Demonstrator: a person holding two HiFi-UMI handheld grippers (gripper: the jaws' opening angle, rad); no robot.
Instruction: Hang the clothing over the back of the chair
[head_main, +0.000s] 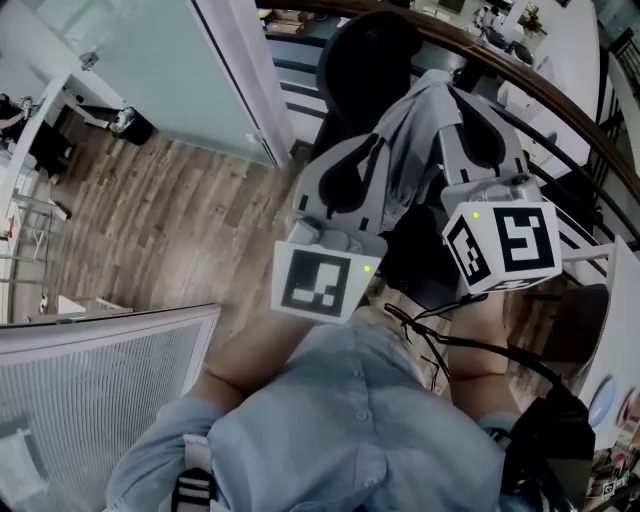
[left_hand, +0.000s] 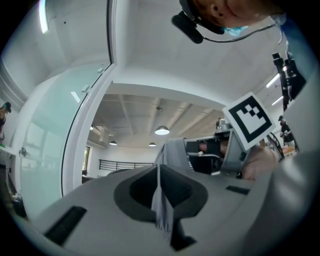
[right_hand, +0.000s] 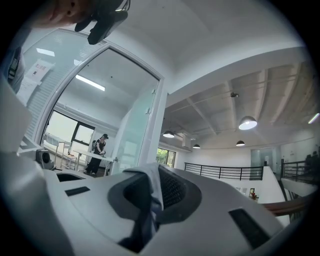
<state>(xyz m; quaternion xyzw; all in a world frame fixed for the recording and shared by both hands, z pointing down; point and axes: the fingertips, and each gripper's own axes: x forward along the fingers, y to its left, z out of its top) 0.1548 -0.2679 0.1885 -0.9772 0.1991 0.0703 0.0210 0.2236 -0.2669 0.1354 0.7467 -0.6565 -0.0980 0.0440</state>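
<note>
Two grips: left gripper (head_main: 366, 150) and right gripper (head_main: 455, 97) both pinch the cloth (head_main: 405, 150).
Risk: a thin pinch could slip — cloth misses chair (head_main: 365, 50) at 12 o'clock.

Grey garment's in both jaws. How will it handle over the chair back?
Probably floppy: the grey garment sags in folds between the left gripper and right gripper. Thin, so likely light; only its edges sit in the shut jaws, so it may slip.

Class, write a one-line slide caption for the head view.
Left tongs and right tongs pinch a grey garment beside the black office chair.
</note>
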